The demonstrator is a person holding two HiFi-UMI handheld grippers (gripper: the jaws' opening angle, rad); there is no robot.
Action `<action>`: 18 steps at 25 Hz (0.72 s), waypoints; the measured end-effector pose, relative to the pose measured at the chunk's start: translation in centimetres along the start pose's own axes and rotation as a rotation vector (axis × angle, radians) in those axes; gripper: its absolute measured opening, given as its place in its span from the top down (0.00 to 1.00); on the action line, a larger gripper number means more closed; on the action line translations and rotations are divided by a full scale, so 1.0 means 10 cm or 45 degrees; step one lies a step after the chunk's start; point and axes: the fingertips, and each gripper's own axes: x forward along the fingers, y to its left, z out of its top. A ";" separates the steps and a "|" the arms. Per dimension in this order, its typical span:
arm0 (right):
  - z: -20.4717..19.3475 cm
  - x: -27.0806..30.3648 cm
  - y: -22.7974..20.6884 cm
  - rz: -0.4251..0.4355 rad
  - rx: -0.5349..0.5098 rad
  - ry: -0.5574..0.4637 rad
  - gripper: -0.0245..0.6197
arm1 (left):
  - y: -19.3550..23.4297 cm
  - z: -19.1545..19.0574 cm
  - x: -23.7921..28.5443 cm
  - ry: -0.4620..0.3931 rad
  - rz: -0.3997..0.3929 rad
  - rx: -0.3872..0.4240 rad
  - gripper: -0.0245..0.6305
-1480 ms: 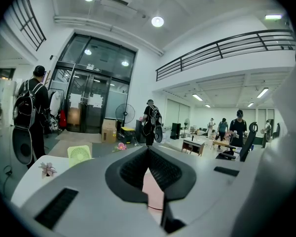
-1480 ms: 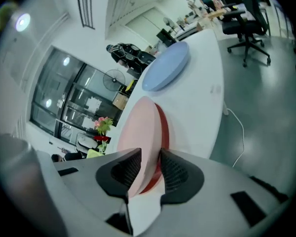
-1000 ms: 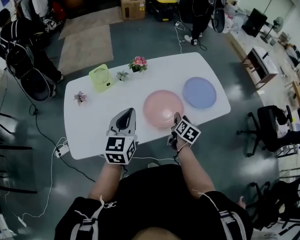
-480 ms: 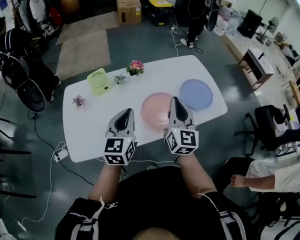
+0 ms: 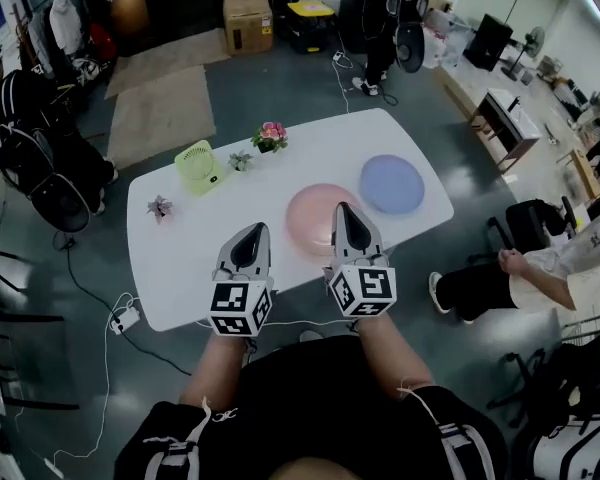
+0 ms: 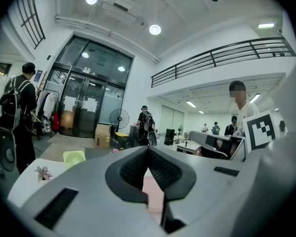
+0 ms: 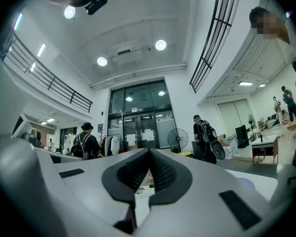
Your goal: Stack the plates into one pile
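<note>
White oval table (image 5: 180, 268) mid-frame; round pink plate (image 5: 308, 213) at centre, round blue plate (image 5: 392, 183) just upper right of it, unstacked. Grey right gripper (image 5: 343, 209) clamped shut, empty, overlapping pink's near rim, nearer than shut, empty left gripper (image 5: 252, 231).

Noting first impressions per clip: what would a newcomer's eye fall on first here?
The left gripper and right gripper, each bearing a black-and-white marker cube, are held abreast mid-frame, both shut and empty. Beyond them, a round pink plate and round blue plate lie side by side, unstacked, on the white table.
</note>
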 end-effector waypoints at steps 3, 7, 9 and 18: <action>0.03 -0.07 0.13 -0.034 0.007 -0.001 0.94 | 0.05 0.01 -0.10 0.008 -0.045 -0.010 0.95; -0.02 -0.15 0.25 -0.078 0.008 0.003 0.94 | 0.16 -0.07 -0.16 0.020 -0.093 -0.031 0.95; -0.04 -0.18 0.28 -0.098 0.000 0.008 0.94 | 0.19 -0.10 -0.13 0.029 -0.120 -0.043 0.95; -0.05 -0.06 -0.09 -0.147 0.014 0.002 0.94 | 0.00 -0.14 0.14 0.015 -0.210 -0.058 0.95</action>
